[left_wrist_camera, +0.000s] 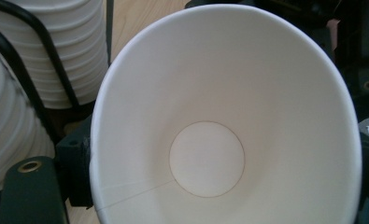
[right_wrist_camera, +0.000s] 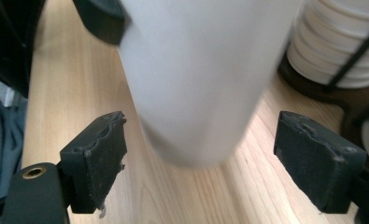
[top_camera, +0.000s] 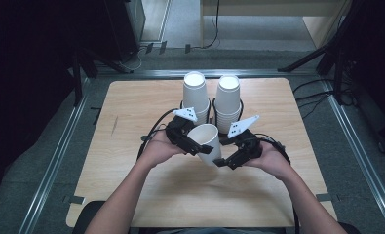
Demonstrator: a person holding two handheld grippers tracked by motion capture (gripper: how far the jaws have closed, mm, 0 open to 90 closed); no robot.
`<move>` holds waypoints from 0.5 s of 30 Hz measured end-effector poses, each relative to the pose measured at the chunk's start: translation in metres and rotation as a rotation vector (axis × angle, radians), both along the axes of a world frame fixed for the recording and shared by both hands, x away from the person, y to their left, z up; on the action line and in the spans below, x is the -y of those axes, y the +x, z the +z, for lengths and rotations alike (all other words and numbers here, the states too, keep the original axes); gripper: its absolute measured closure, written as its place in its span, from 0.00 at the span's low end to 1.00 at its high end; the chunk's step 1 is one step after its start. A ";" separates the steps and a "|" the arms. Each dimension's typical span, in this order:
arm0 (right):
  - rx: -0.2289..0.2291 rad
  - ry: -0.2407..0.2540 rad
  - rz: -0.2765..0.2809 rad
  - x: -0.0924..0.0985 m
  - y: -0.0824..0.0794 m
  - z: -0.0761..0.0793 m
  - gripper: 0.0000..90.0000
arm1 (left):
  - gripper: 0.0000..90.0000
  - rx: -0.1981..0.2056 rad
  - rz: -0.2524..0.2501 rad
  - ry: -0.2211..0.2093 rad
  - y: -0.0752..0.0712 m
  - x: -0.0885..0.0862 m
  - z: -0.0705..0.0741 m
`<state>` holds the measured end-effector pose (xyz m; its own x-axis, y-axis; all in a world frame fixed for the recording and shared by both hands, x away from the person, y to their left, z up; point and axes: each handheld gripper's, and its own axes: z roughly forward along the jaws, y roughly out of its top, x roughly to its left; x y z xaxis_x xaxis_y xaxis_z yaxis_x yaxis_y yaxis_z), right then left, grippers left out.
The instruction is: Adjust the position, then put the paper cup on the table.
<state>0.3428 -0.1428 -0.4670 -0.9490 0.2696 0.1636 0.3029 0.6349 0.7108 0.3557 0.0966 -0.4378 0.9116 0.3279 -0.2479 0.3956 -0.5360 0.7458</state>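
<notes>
Holding a single white paper cup [top_camera: 207,141] by its rim, the left gripper [top_camera: 194,146] keeps it tilted above the middle of the counter [top_camera: 131,107], mouth toward the left gripper's camera. The right gripper [top_camera: 224,161] sits at the cup's base with its pads [right_wrist_camera: 100,158] spread wide, clear of the cup wall on both sides. Two stacks of cups [top_camera: 212,97] stand in black wire holders near the far edge.
</notes>
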 end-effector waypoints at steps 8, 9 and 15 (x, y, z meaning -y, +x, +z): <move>0.037 -0.003 -0.049 0.015 -0.005 0.002 0.20 | 0.15 0.033 -0.002 0.067 0.000 -0.002 -0.001; 0.034 0.005 -0.052 0.017 -0.005 0.002 0.20 | 0.15 0.032 -0.003 0.072 0.000 -0.002 -0.002; 0.028 0.003 -0.079 0.023 -0.003 0.003 0.20 | 0.14 0.022 -0.005 0.073 0.001 -0.004 -0.002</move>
<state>0.3394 -0.1663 -0.4644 -0.9289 0.3437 0.1381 0.3321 0.6077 0.7214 0.3572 0.1002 -0.4397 0.9182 0.3398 -0.2037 0.3769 -0.5909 0.7133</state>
